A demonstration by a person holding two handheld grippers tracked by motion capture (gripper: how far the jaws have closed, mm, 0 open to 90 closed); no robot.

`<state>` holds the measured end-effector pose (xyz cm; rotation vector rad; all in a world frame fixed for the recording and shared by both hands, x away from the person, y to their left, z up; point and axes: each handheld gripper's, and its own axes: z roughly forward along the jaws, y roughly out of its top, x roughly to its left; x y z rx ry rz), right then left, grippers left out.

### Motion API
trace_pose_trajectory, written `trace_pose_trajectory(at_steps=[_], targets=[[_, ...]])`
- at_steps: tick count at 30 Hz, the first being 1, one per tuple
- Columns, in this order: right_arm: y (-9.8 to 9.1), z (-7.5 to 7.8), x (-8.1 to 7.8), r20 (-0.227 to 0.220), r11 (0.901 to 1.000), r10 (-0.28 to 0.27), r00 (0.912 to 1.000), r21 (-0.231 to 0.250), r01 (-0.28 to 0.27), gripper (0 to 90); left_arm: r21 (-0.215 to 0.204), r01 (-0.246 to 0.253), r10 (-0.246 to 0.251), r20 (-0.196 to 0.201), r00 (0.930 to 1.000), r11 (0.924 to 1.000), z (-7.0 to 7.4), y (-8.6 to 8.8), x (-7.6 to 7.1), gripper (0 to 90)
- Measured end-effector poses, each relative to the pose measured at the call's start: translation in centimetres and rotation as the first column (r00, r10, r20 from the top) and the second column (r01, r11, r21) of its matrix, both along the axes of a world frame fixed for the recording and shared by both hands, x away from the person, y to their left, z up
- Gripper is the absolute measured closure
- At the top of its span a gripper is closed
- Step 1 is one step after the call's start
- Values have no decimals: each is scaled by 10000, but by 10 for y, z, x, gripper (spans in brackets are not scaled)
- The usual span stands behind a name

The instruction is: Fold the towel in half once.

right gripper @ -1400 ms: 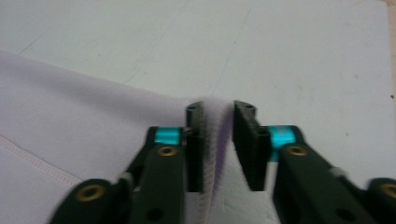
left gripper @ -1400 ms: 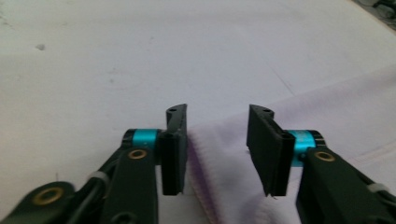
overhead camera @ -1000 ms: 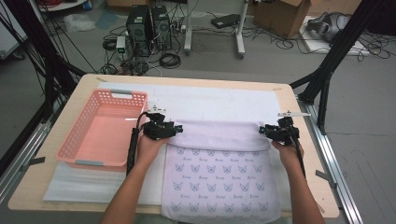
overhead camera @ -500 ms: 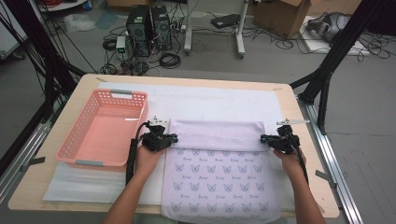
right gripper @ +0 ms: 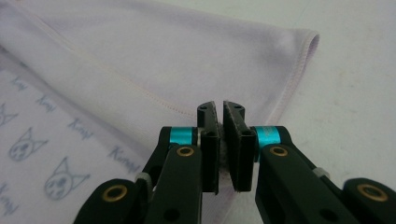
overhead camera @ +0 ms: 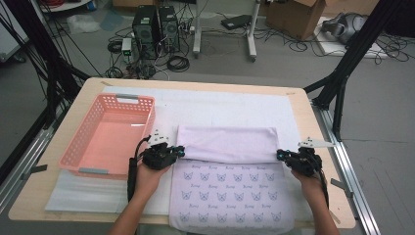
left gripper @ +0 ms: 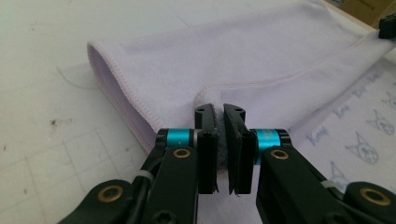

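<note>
Both forearms reach forward, low over the counter [overhead camera: 303,105]. Left gripper [overhead camera: 179,152] and right gripper [overhead camera: 280,155] face inward at opposite ends of the towel's [overhead camera: 227,143] folded-over edge. Each pair of jaws has just closed, pinching a corner.

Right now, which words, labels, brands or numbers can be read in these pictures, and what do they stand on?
"Kiray" or the like, in blue script: repeated between blue cat faces on the towel; the last letters are blurred, so the spelling is uncertain.
The same print in the high view: too small to read.
Pink basket and both hand-held grippers: no text visible.
</note>
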<state>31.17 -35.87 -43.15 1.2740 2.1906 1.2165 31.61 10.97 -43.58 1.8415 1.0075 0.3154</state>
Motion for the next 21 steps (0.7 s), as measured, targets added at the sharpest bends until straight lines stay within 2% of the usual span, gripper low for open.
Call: trace_pose_trajectory(at_steps=[4, 9, 21], targets=[[-2, -1, -16, 193, 9999, 43, 9998, 144, -45, 849, -8, 70, -70, 211, 9998, 10000, -4, 2, -11, 834], [-2, 0, -35, 414, 9995, 200, 9989, 254, -210, 849, -119, 214, -208, 491, 9986, 9997, -3, 5, -27, 835], [-5, 5, -77, 714, 9982, 486, 9963, 319, -510, 849, -438, 729, -692, 810, 9943, 9964, 2, 15, -71, 835]])
